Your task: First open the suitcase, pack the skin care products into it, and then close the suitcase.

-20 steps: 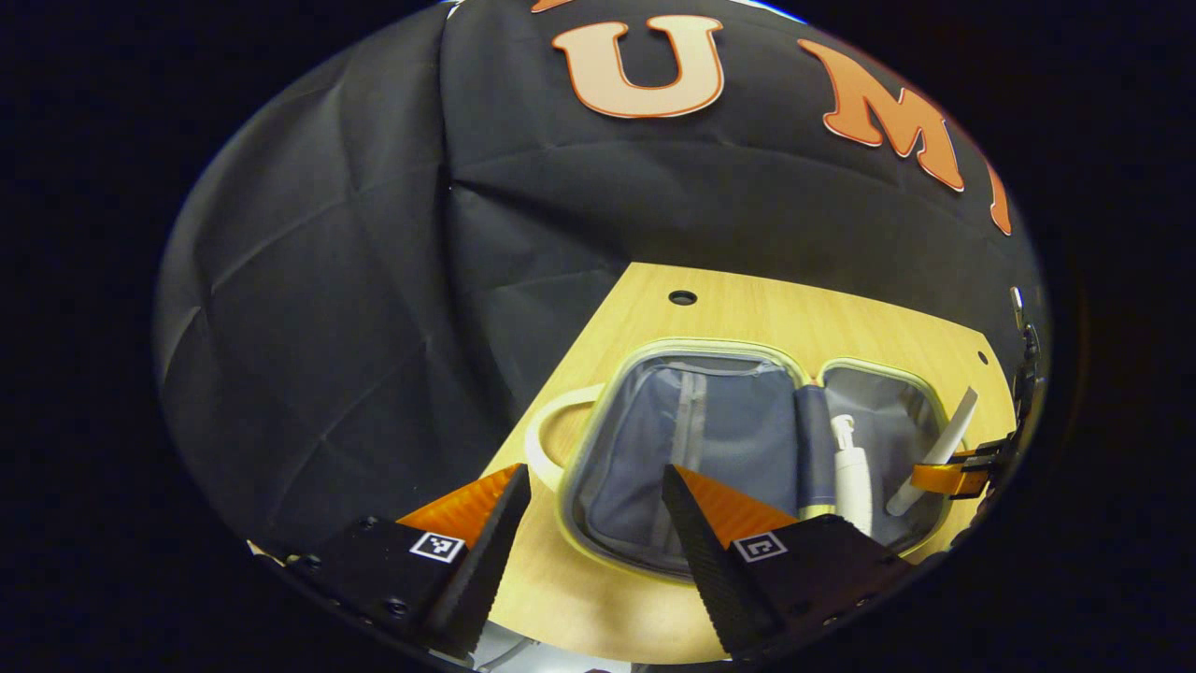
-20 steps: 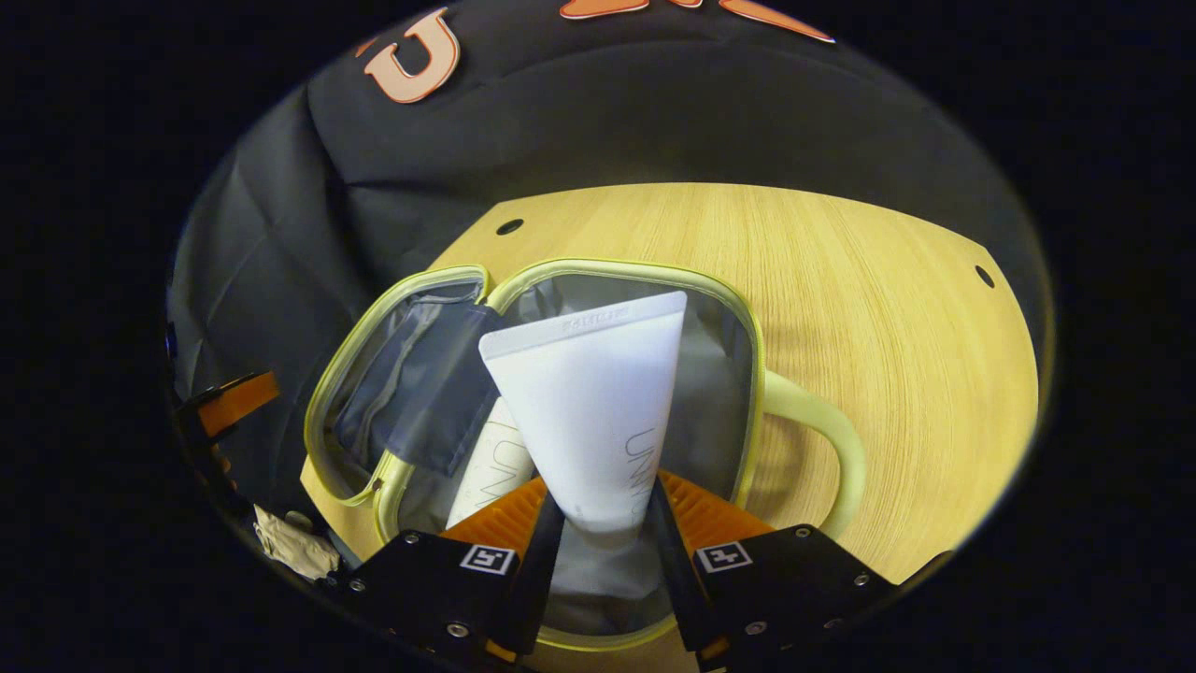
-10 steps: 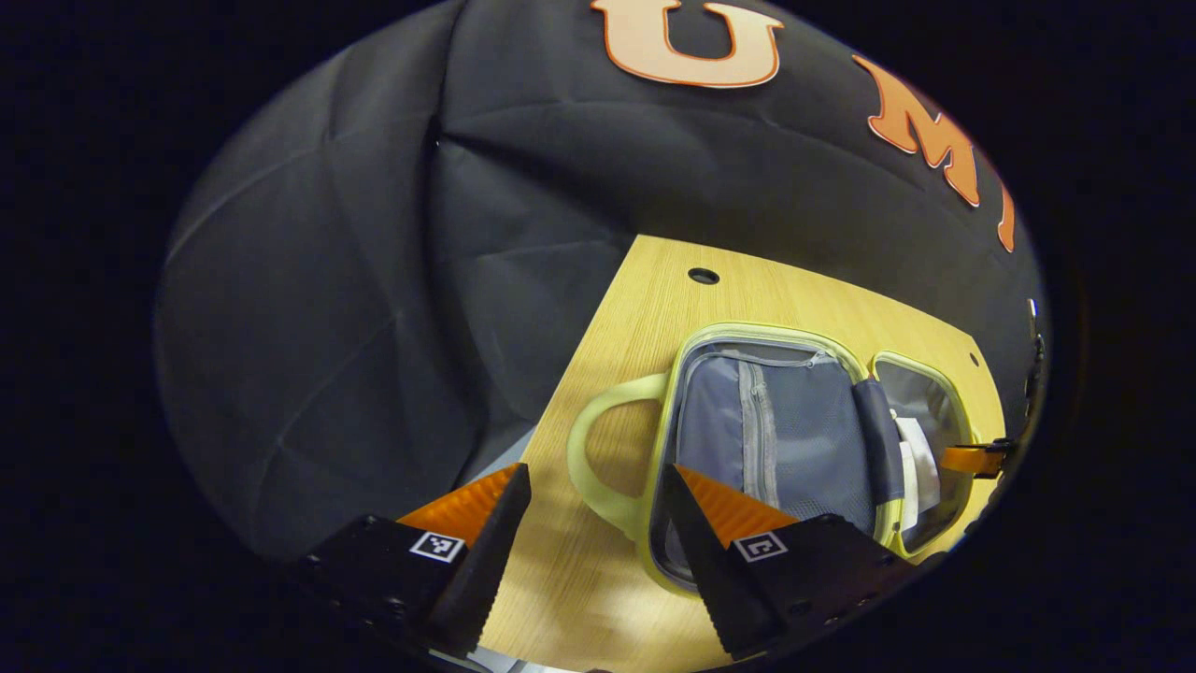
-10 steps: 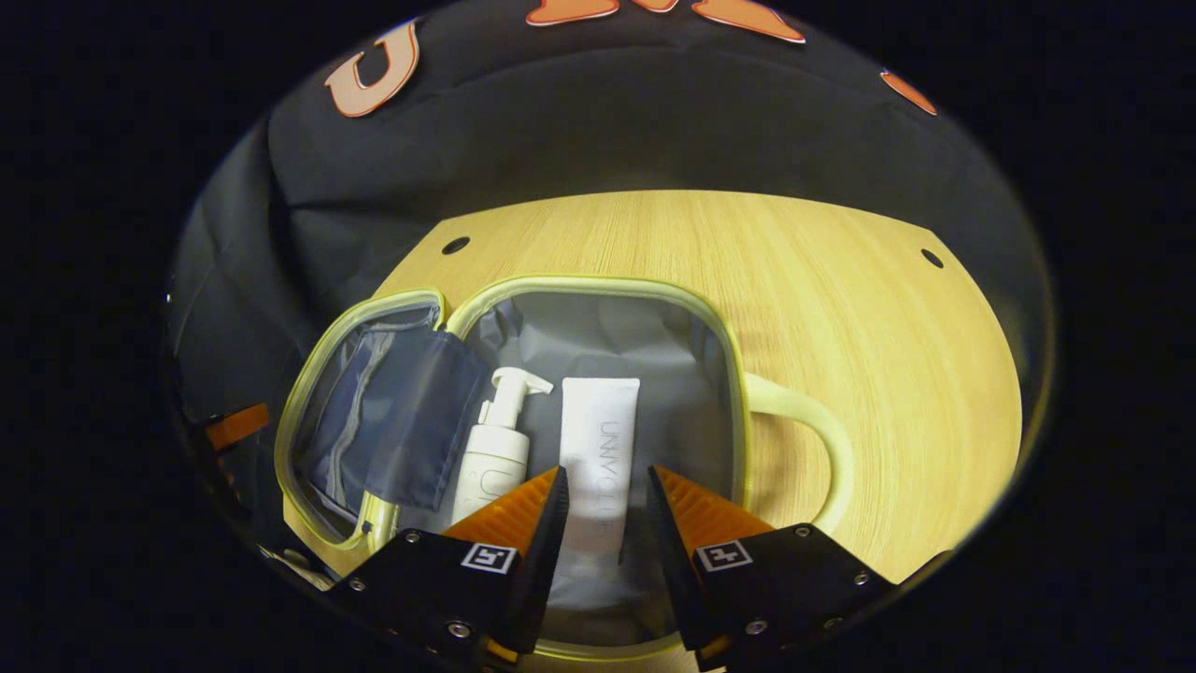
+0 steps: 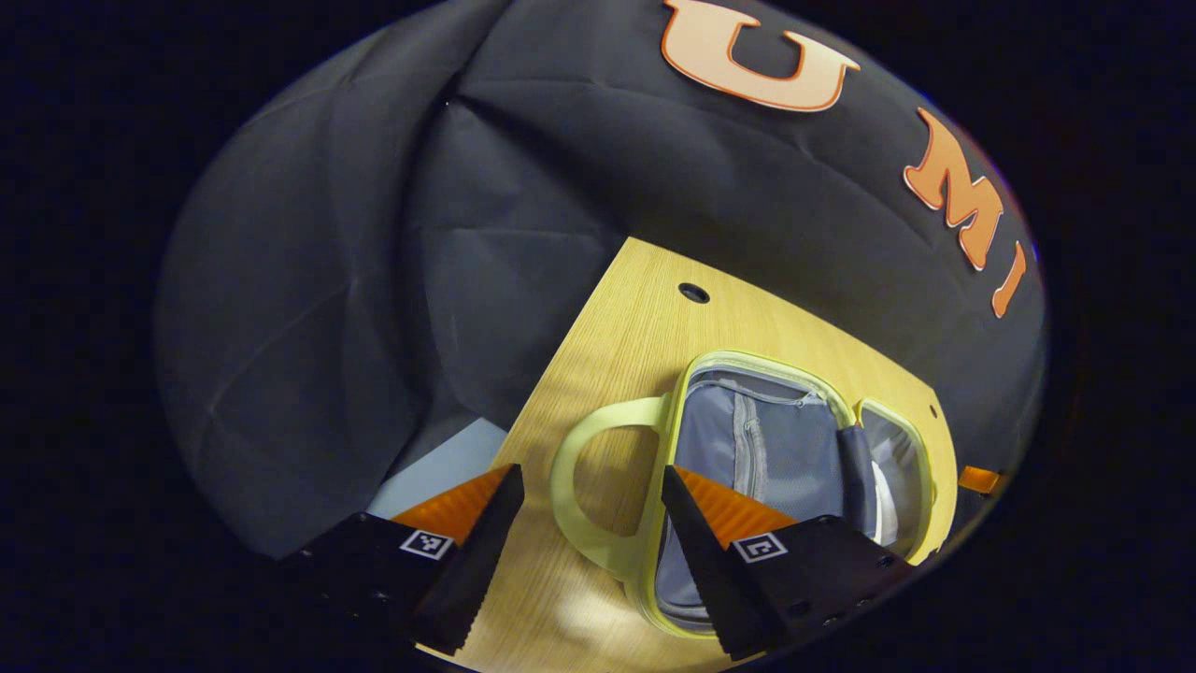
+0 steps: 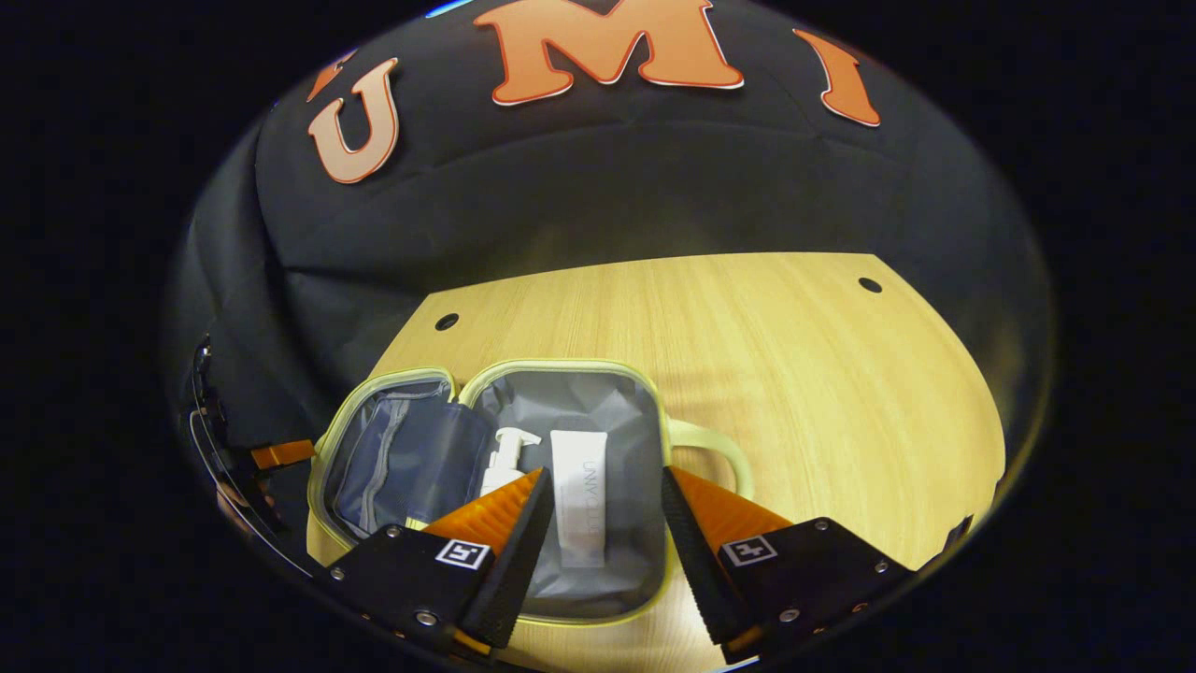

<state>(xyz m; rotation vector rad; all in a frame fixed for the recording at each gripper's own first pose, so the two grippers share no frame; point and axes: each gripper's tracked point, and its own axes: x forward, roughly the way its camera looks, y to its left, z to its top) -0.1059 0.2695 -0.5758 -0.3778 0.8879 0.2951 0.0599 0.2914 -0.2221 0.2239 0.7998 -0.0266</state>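
Right gripper (image 6: pixel 598 523) has let the tube (image 6: pixel 579 509) go and lifted, jaws wide; tube and pump bottle (image 6: pixel 505 458) lie in the suitcase (image 6: pixel 561 374), mid-bench. Left gripper (image 5: pixel 589 533), jaws wide, straddles the lid-side handle (image 5: pixel 584 495), nearer for closing.

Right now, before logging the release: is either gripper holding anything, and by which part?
Nothing held. The right gripper is open above the tube; the left gripper is open too.

Both views above table, sharing open suitcase (image 5: pixel 747 449)
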